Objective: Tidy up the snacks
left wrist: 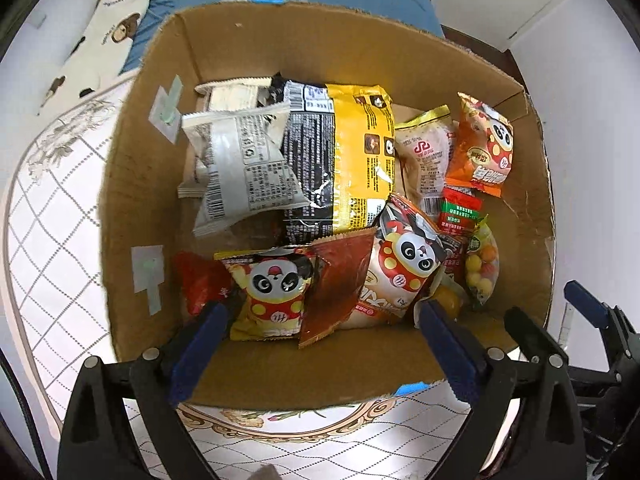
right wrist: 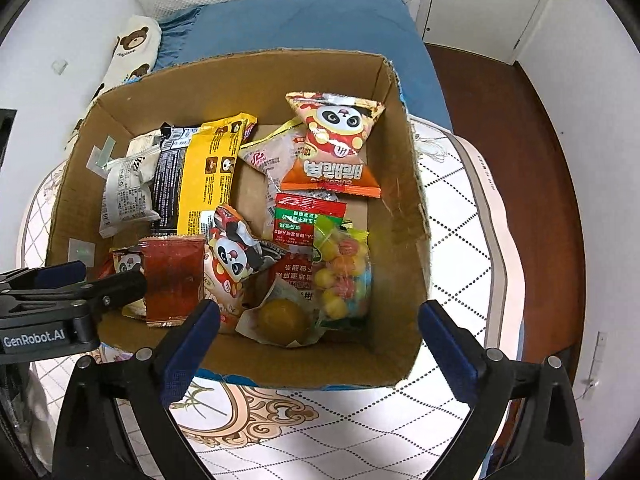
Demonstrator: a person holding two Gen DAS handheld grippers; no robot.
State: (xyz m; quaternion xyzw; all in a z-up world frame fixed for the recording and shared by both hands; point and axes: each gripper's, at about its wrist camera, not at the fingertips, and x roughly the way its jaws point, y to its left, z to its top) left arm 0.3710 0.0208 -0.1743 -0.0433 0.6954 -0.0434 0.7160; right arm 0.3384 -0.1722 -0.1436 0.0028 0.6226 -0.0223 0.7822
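**Snacks in the box, both grippers wide and empty**

A white quilted mattress (right wrist: 452,216) with a diamond pattern carries an open cardboard box (right wrist: 404,240); a blue cloth (right wrist: 304,16) lies beyond it at 12 o'clock and a bear-print roll (left wrist: 108,36) at 10 o'clock. Dark wooden floor (right wrist: 520,128) shows at 2 o'clock in the right wrist view.

Inside the box, seen from the left wrist, a white packet (left wrist: 244,160) leans at 10 o'clock against a black-and-yellow bag (left wrist: 340,152). An orange panda bag (left wrist: 484,148) sits at 2 o'clock. Along the near wall, from 8 to 4 o'clock, lie a yellow panda bag (left wrist: 272,292), a red sachet (left wrist: 336,280), another panda bag (left wrist: 404,272) and a candy-ball bag (left wrist: 482,264). From the right wrist, a yellow round snack (right wrist: 282,318) rests at 6 o'clock, touching the candy-ball bag.

The left gripper (left wrist: 320,336) hangs over the near wall, jaws spread wide, nothing between them. The right gripper (right wrist: 320,340) is likewise spread wide and empty, above the near edge of the box. The two are side by side, near each other.
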